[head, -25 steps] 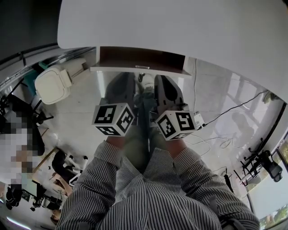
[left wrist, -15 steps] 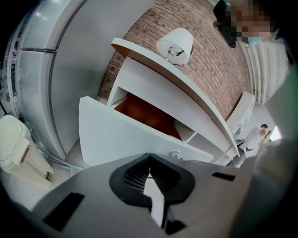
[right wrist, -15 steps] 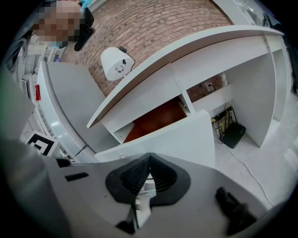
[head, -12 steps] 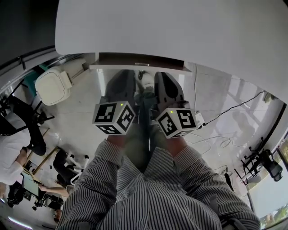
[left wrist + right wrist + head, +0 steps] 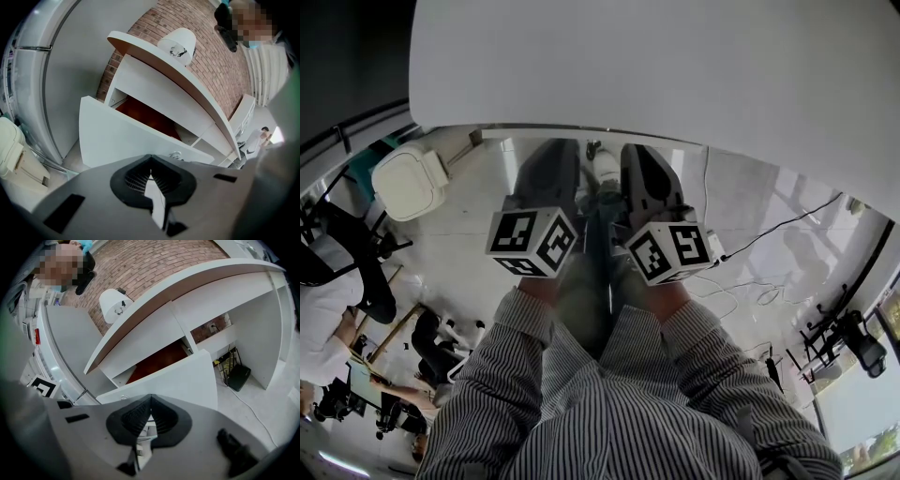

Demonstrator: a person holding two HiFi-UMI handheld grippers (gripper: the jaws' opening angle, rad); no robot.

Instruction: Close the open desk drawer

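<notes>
Grey left gripper (image 5: 150,161) has its jaws pressed together on nothing, tips up against the left half of the drawer front (image 5: 117,140), though contact is hard to confirm. That white panel runs crosswise straight ahead of both tools, a red-brown strip of interior (image 5: 145,115) showing it is not home under the desk top (image 5: 675,66). Right gripper (image 5: 150,399), equally near, closed and empty, faces the right half; both striped sleeves (image 5: 609,403) reach forward, parallel, along the slide's line.

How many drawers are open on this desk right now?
1: the drawer just under the desktop, its white front pulled out and reddish inside showing. Others may be hidden.
</notes>
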